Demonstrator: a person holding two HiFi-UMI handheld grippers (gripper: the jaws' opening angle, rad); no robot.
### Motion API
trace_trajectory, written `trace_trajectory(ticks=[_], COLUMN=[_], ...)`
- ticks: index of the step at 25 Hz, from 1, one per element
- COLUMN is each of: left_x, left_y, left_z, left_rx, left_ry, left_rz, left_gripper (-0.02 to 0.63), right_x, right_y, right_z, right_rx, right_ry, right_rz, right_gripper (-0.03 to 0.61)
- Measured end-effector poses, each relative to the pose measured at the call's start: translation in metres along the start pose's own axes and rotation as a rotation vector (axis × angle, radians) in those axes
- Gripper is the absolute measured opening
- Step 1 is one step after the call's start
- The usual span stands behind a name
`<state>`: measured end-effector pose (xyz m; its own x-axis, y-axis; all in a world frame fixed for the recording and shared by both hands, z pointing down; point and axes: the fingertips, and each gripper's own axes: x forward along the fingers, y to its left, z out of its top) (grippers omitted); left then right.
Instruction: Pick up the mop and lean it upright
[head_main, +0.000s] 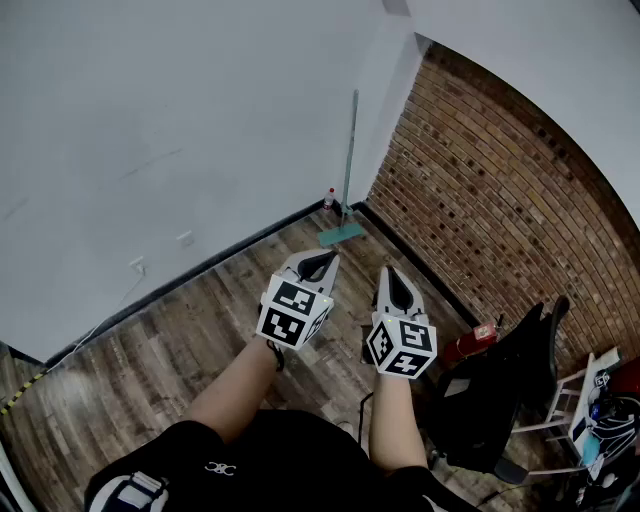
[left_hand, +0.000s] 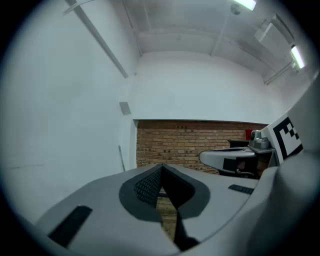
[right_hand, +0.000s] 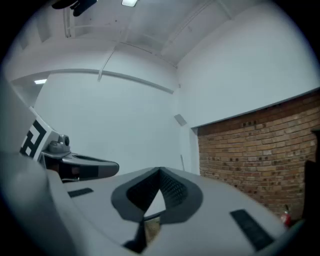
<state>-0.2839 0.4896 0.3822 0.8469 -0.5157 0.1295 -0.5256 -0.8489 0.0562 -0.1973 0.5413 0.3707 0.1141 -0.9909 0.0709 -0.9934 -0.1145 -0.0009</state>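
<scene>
The mop stands upright in the far corner where the white wall meets the brick wall. Its grey handle (head_main: 350, 160) leans on the wall and its teal head (head_main: 341, 236) rests on the wood floor. The handle shows as a thin line in the left gripper view (left_hand: 121, 158) and the right gripper view (right_hand: 182, 163). My left gripper (head_main: 322, 258) (left_hand: 161, 167) and right gripper (head_main: 392, 272) (right_hand: 160, 172) are held side by side well short of the mop. Both are shut with nothing between their jaws.
A small bottle (head_main: 329, 198) stands by the wall beside the mop. A red fire extinguisher (head_main: 470, 343) lies along the brick wall to my right, next to a black chair (head_main: 500, 385) and a white rack (head_main: 575, 400). A wall socket (head_main: 137, 266) sits low at left.
</scene>
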Motion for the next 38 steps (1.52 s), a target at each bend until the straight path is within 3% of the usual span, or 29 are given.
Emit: trace_trajectory(ticks=[13, 20, 29, 38], left_x=[0.003, 0.040, 0.149, 0.299], left_y=[0.024, 0.038, 0.089, 0.127], left_z=[0.000, -0.003, 0.012, 0.051], left_rx=[-0.017, -0.022, 0.023, 0.028], left_ry=[0.006, 0.033, 0.053, 0.048], left_rz=[-0.004, -0.008, 0.028, 0.045], left_gripper=[-0.009, -0.009, -0.009, -0.009], right_x=[0.016, 0.050, 0.158, 0.290], right_y=[0.007, -0.013, -0.080, -0.161], right_z=[0.003, -0.008, -0.007, 0.017], right_rx=[0.003, 0.021, 0.049, 0.031], right_ry=[-0.017, 0.011, -0.012, -0.003], right_rz=[-0.045, -0.040, -0.035, 0.043], right_gripper=[0.014, 0.014, 0.014, 0.014])
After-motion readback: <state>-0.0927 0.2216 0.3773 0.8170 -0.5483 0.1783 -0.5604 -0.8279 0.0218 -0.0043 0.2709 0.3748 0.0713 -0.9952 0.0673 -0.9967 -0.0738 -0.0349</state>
